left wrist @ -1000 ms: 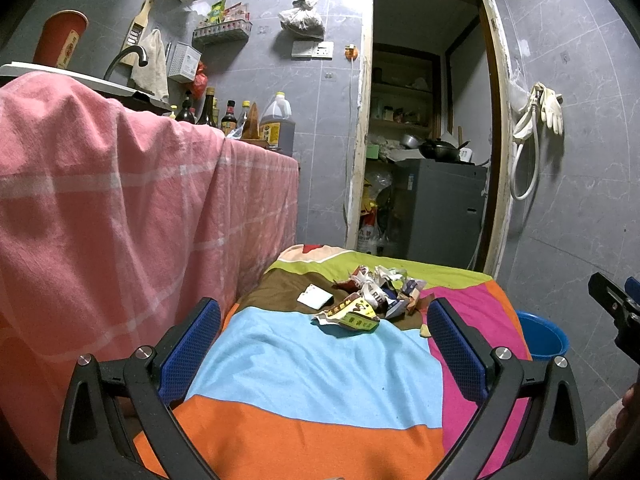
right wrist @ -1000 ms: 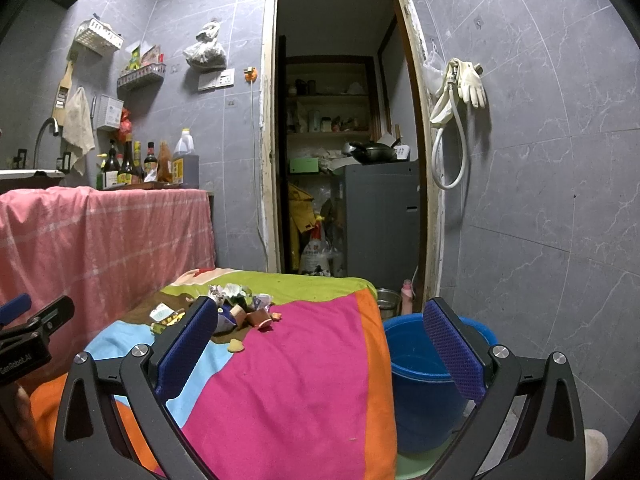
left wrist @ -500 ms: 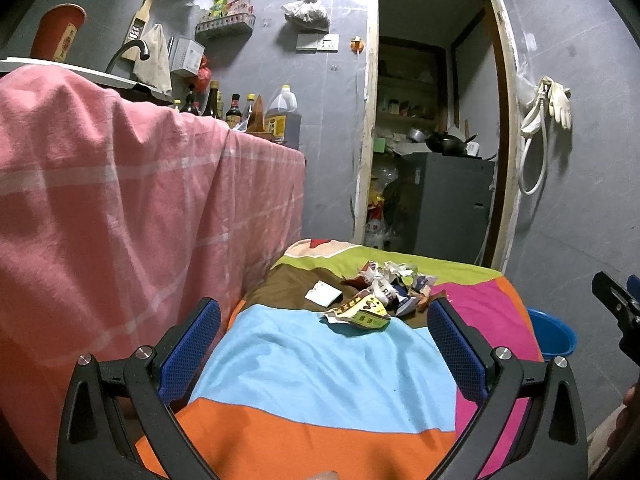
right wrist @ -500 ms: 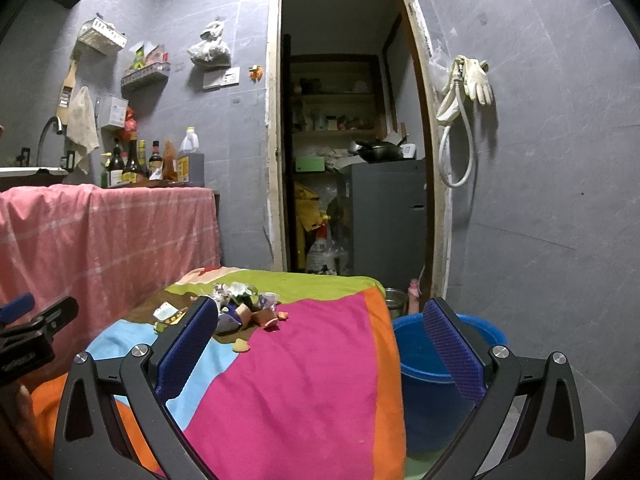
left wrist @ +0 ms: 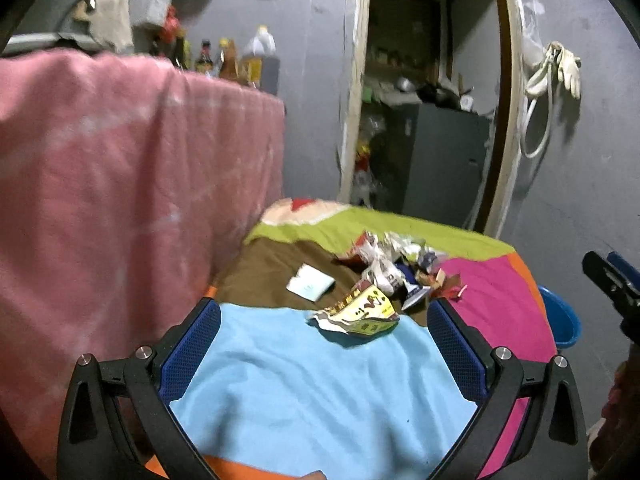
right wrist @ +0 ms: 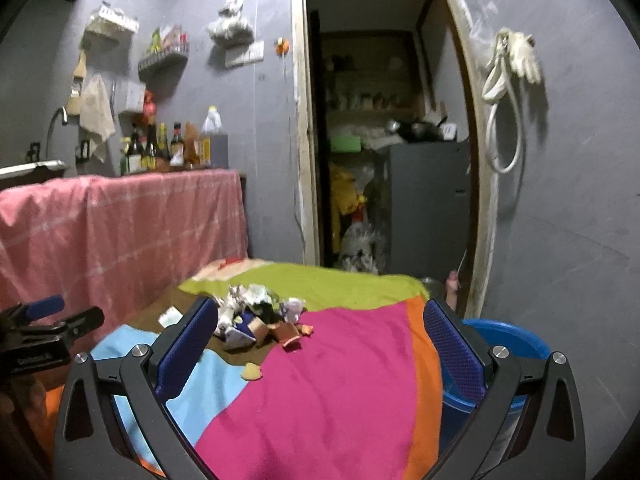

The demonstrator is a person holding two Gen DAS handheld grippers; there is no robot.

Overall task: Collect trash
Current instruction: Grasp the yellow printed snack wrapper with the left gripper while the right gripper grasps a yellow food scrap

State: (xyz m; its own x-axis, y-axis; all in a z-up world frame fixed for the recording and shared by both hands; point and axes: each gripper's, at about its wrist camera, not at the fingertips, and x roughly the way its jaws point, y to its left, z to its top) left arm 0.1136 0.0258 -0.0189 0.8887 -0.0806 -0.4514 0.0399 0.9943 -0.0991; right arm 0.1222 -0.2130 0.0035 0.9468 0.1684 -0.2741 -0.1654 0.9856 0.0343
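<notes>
Left gripper (left wrist: 323, 350) jaws wide apart, holding nothing, over light-blue patch of striped cloth (left wrist: 312, 392); white paper slip (left wrist: 310, 282) on brown patch; yellow wrapper (left wrist: 362, 312) just ahead; trash pile (left wrist: 394, 264) beyond it; right gripper (right wrist: 320, 344) jaws apart, empty, above pink patch; blue bucket (right wrist: 506, 340) beside cloth's right edge.
</notes>
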